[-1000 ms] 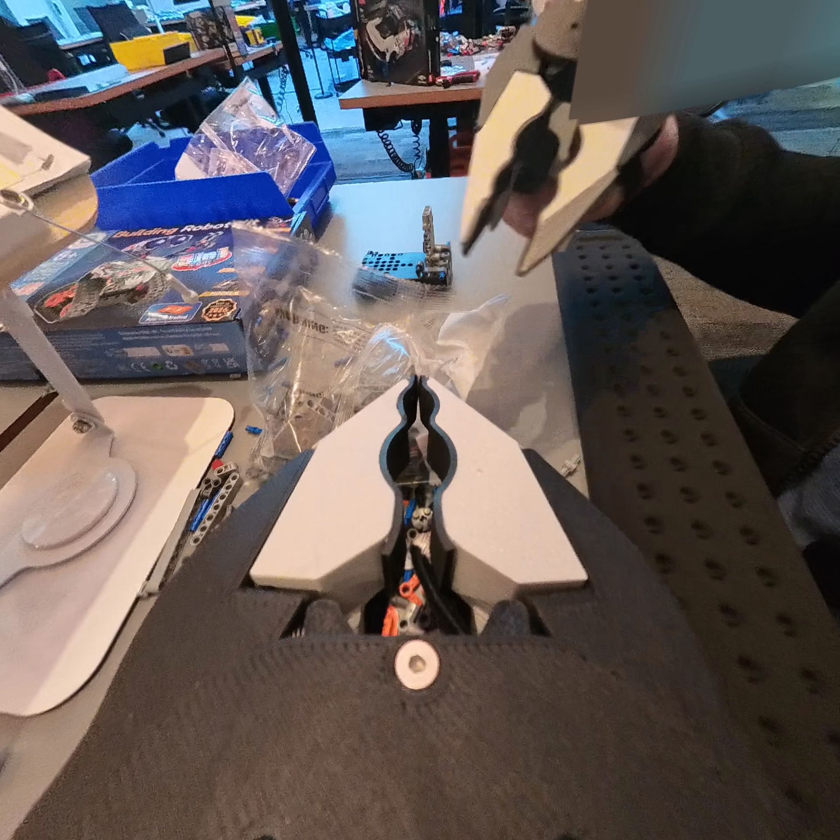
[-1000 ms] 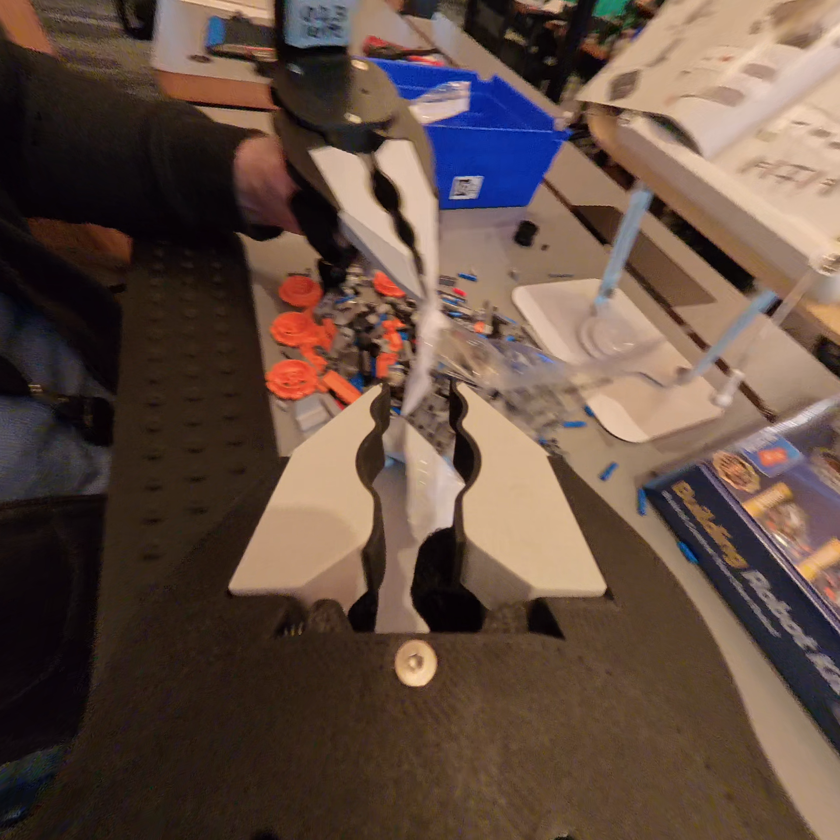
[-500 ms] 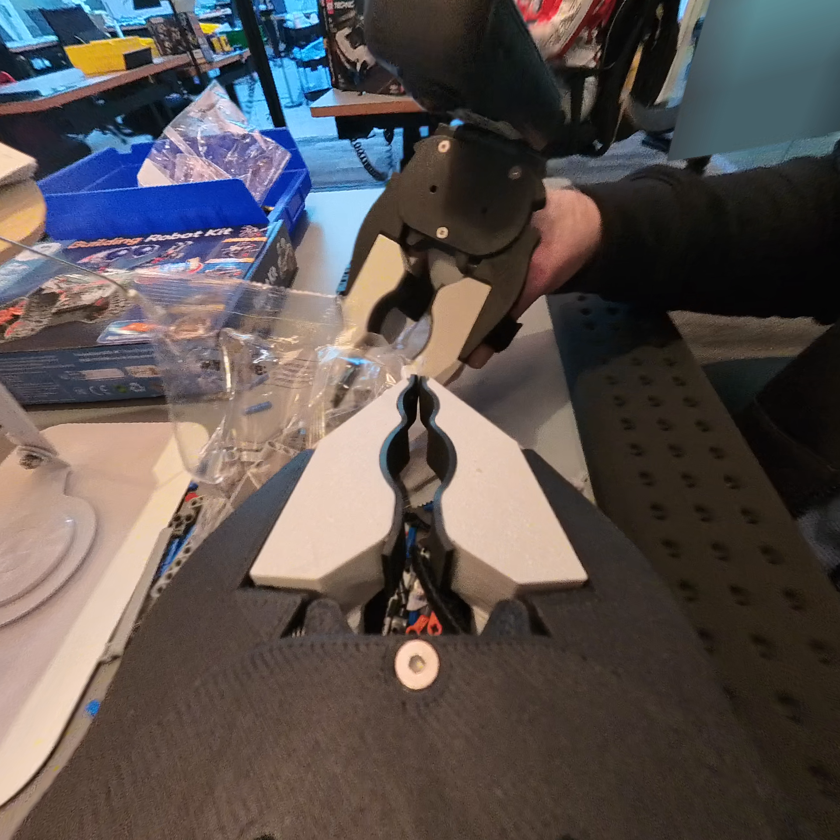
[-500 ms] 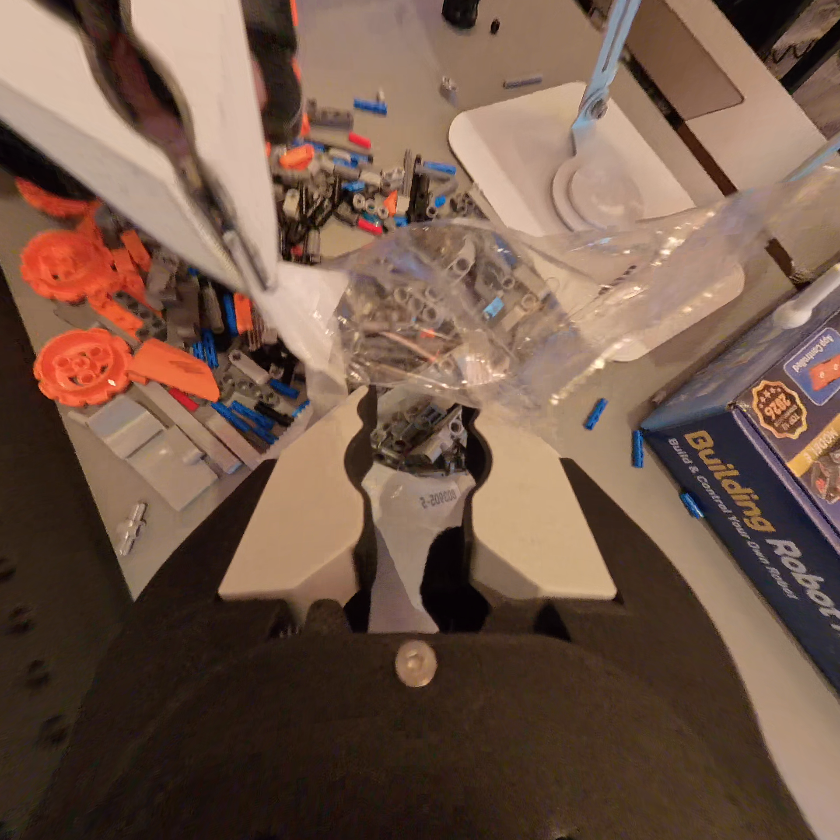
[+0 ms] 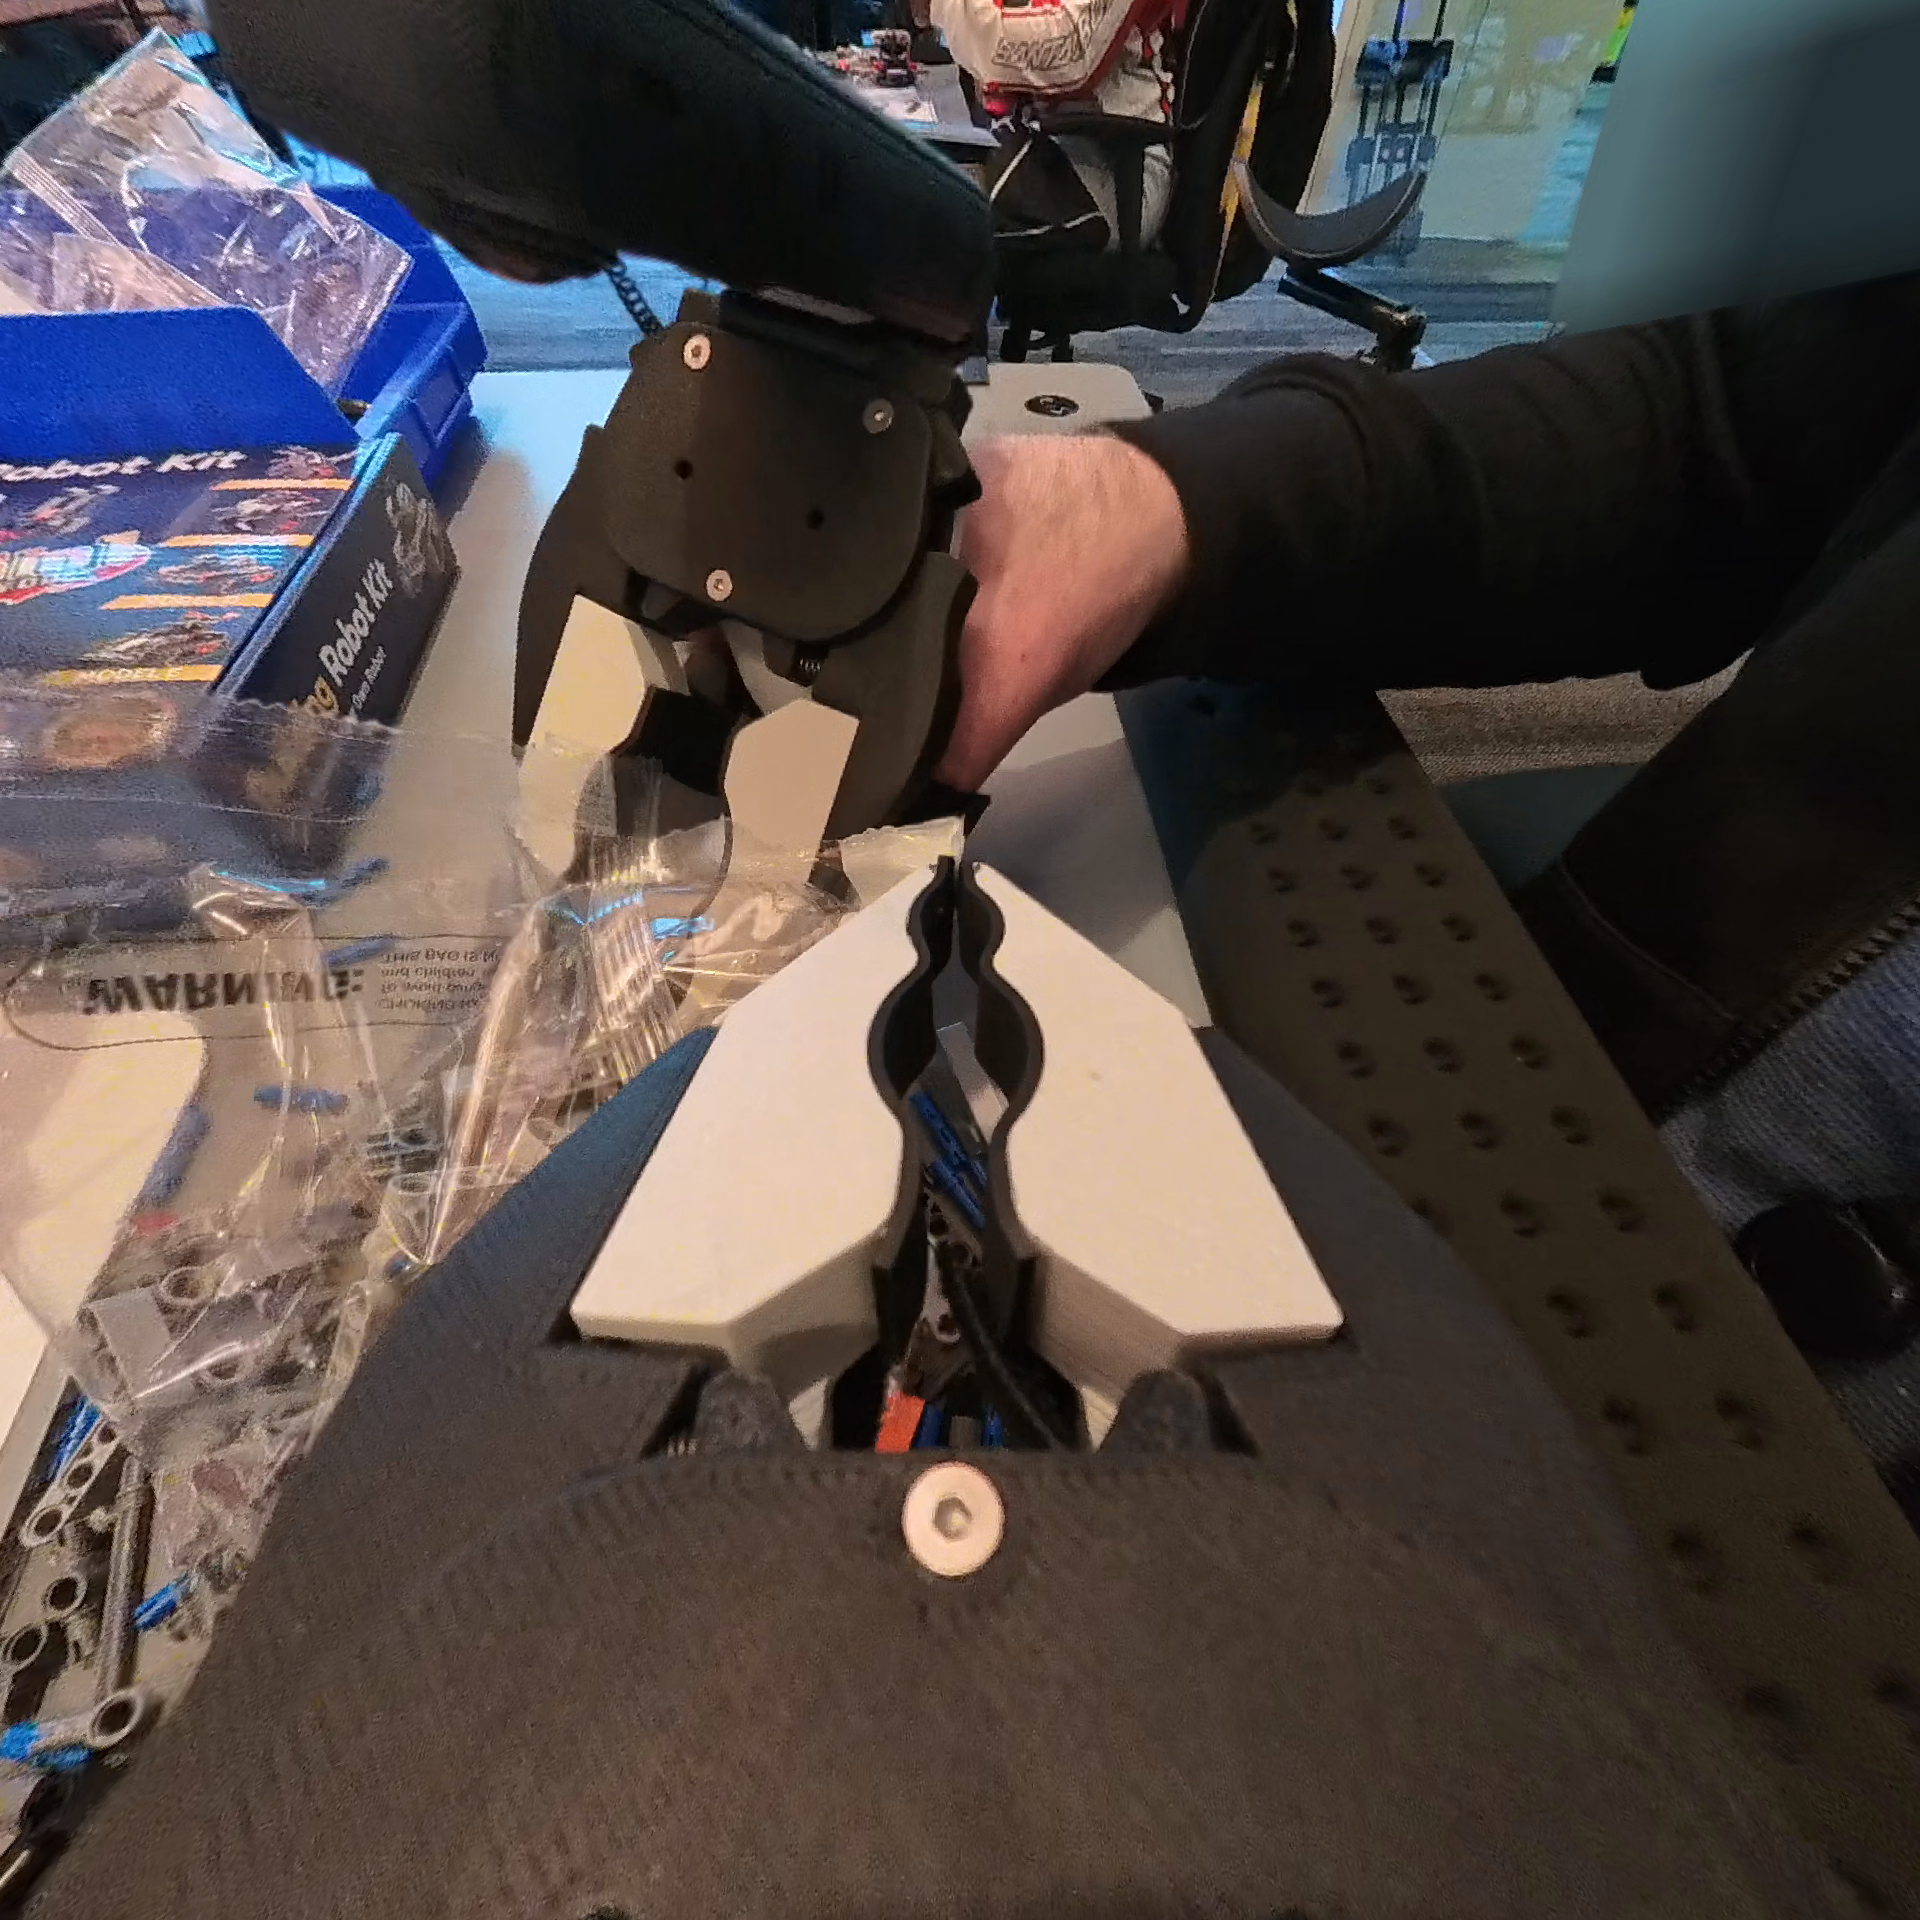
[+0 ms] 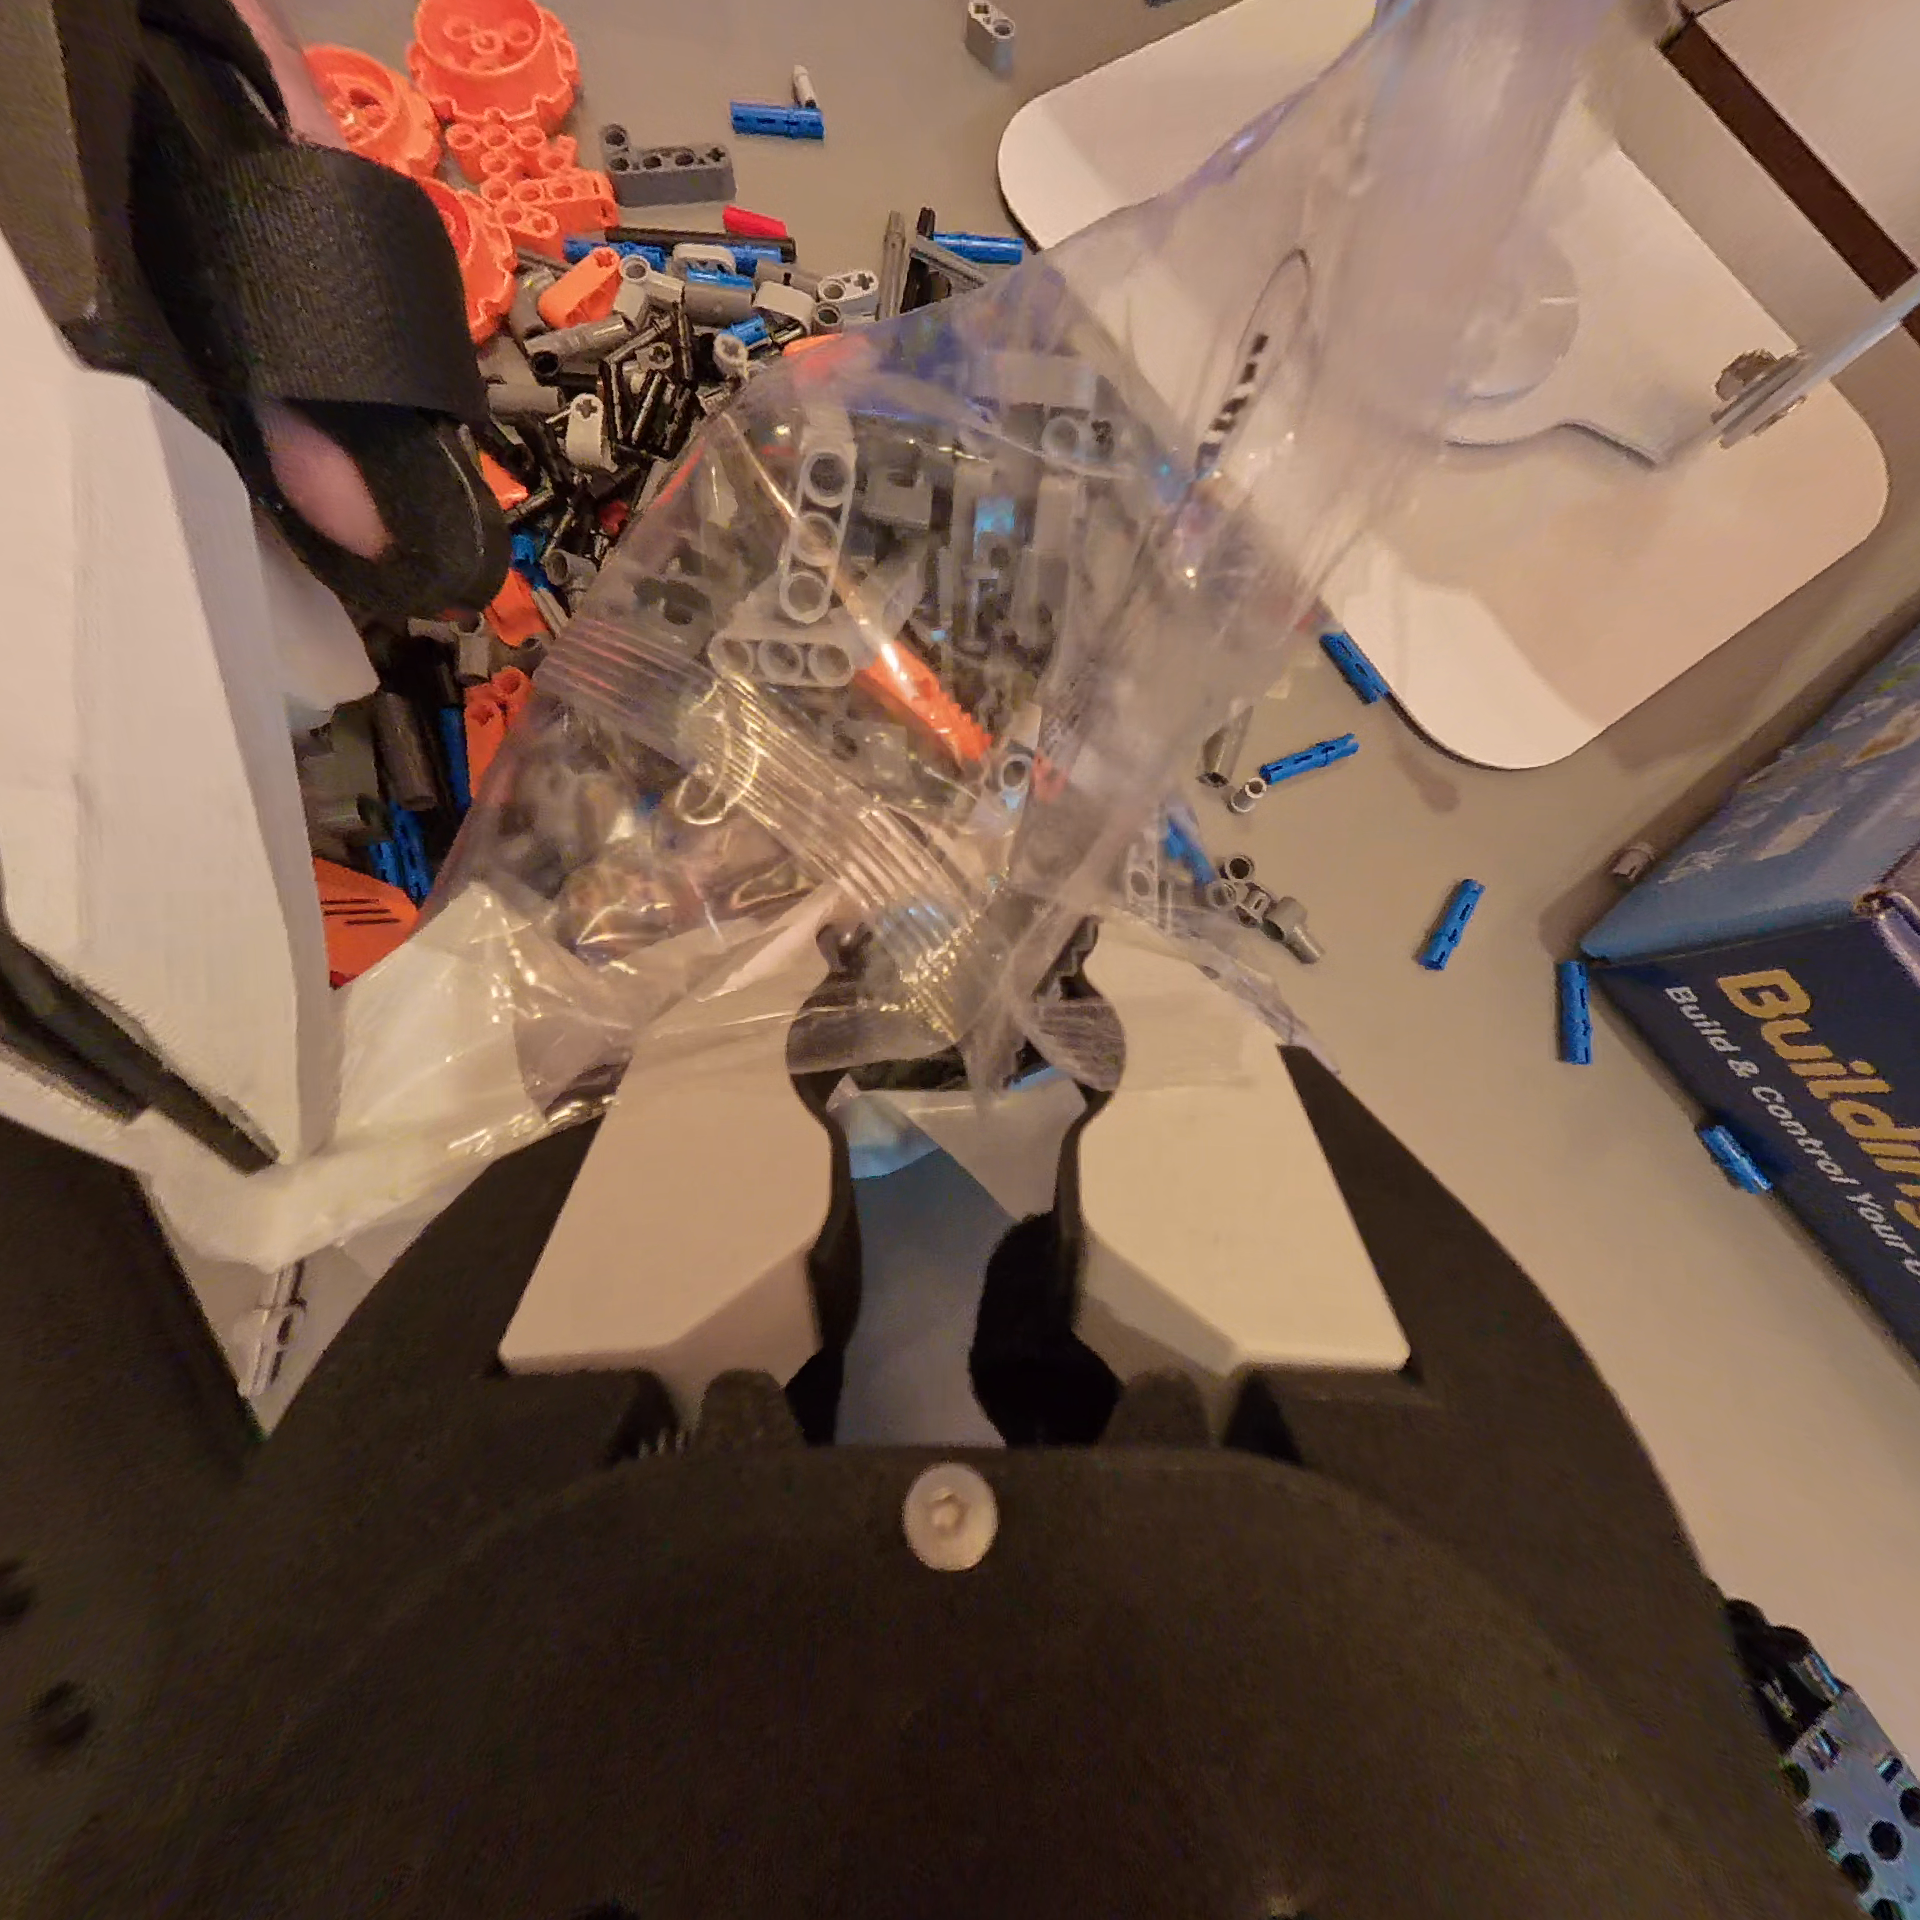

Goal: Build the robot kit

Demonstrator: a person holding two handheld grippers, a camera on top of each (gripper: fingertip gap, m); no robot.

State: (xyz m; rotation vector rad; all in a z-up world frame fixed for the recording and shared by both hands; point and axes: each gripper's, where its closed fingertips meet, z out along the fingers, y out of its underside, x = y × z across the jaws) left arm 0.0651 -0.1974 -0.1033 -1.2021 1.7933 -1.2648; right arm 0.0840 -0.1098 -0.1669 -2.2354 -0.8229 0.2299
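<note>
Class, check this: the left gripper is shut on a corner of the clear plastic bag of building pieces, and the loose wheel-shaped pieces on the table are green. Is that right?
One detail is wrong. The wheel-shaped pieces are orange, not green, as the right wrist view shows. The rest stands: the left gripper is shut on a corner of the clear plastic bag of building pieces.

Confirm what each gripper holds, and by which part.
Left gripper: shut on a corner edge of the clear plastic bag of grey building pieces. Right gripper: open, jaws astride the bag's ribbed edge, not clamping.
</note>
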